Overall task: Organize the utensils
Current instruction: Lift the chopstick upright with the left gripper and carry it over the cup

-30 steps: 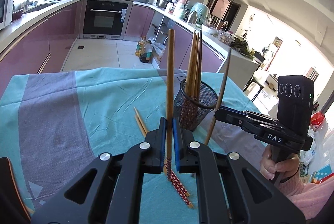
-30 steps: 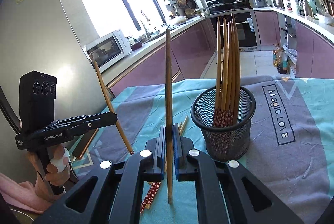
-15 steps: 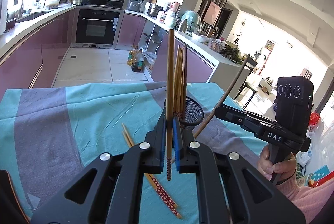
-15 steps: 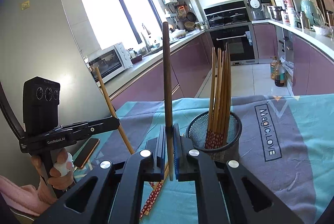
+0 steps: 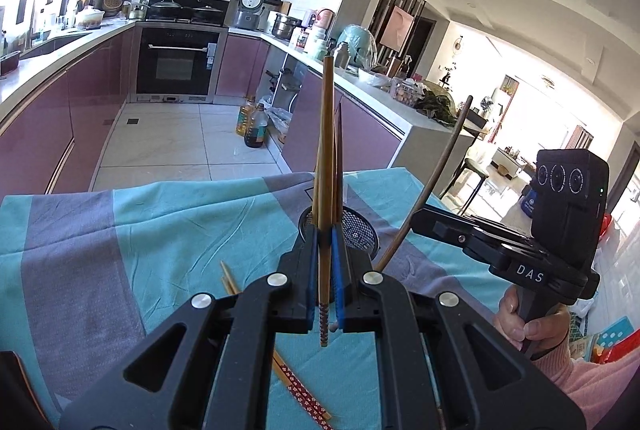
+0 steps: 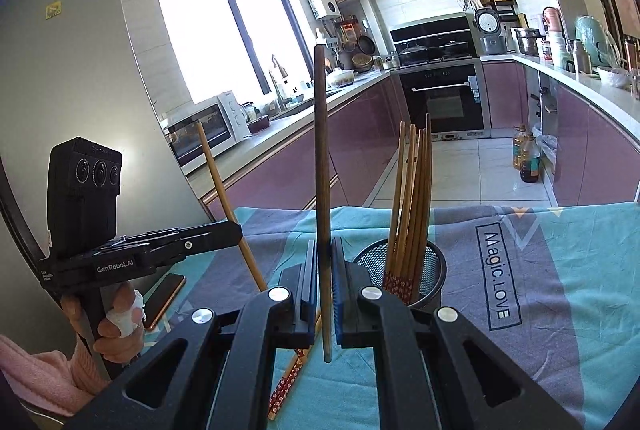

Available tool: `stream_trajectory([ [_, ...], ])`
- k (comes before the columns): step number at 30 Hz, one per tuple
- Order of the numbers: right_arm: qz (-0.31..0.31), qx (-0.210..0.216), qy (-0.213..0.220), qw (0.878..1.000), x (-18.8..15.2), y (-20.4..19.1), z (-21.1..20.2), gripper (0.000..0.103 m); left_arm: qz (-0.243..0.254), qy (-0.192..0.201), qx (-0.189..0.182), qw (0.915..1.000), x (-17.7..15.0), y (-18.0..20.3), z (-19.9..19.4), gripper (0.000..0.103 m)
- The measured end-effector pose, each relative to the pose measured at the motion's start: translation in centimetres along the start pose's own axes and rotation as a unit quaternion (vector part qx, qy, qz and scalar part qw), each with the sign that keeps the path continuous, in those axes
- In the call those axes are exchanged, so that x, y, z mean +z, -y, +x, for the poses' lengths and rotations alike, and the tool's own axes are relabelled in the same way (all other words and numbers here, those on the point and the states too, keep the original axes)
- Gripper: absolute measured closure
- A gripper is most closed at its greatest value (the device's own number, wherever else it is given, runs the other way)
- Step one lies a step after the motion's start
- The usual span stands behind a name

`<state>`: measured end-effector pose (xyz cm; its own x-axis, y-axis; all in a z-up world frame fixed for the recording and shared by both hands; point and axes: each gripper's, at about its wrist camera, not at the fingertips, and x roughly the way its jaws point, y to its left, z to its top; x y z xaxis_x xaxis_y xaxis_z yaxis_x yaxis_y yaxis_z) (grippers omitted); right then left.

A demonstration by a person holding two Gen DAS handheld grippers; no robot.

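My left gripper (image 5: 325, 232) is shut on a light wooden chopstick (image 5: 327, 149) with a red patterned end, held upright above the teal cloth. Just behind it stands the black mesh holder (image 5: 362, 230). My right gripper (image 6: 325, 250) is shut on a dark brown chopstick (image 6: 321, 149), also upright, to the left of the mesh holder (image 6: 434, 270), which contains several chopsticks (image 6: 414, 197). Each gripper shows in the other's view: the right gripper (image 5: 434, 226) with its dark stick, the left gripper (image 6: 230, 232) with its light stick. Loose chopsticks (image 5: 298, 388) lie on the cloth.
A teal and grey tablecloth (image 6: 560, 290) covers the table. A phone (image 6: 164, 300) lies near the left hand. Loose chopsticks (image 6: 286, 386) rest below the right gripper. Kitchen counters, an oven and oil bottles (image 5: 252, 127) on the floor are beyond the table.
Both grippers have risen with their chopsticks still clamped. The mesh holder now sits lower and smaller in both views, and the left stick lines up in front of it.
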<state>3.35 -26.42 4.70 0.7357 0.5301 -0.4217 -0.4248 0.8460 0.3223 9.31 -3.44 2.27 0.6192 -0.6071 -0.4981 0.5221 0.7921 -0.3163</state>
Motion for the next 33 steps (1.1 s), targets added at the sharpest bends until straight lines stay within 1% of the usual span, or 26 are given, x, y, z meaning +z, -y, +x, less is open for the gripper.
stream_trajectory([
  [9, -0.005, -0.007, 0.018, 1.000, 1.5, 0.2, -1.1, 0.097, 0.004, 0.011, -0.002, 0.9999, 1.1, -0.1, 0.0, 0.096],
  [19, -0.016, -0.018, 0.038, 0.999, 3.1, 0.8, -1.8, 0.097, 0.019, 0.032, -0.007, 0.9993, 2.6, 0.8, -0.4, 0.096],
  [33, -0.025, -0.023, 0.049, 0.998, 4.3, 1.0, -1.8, 0.097, 0.031, 0.040, -0.008, 0.9987, 3.4, 1.7, -0.2, 0.096],
])
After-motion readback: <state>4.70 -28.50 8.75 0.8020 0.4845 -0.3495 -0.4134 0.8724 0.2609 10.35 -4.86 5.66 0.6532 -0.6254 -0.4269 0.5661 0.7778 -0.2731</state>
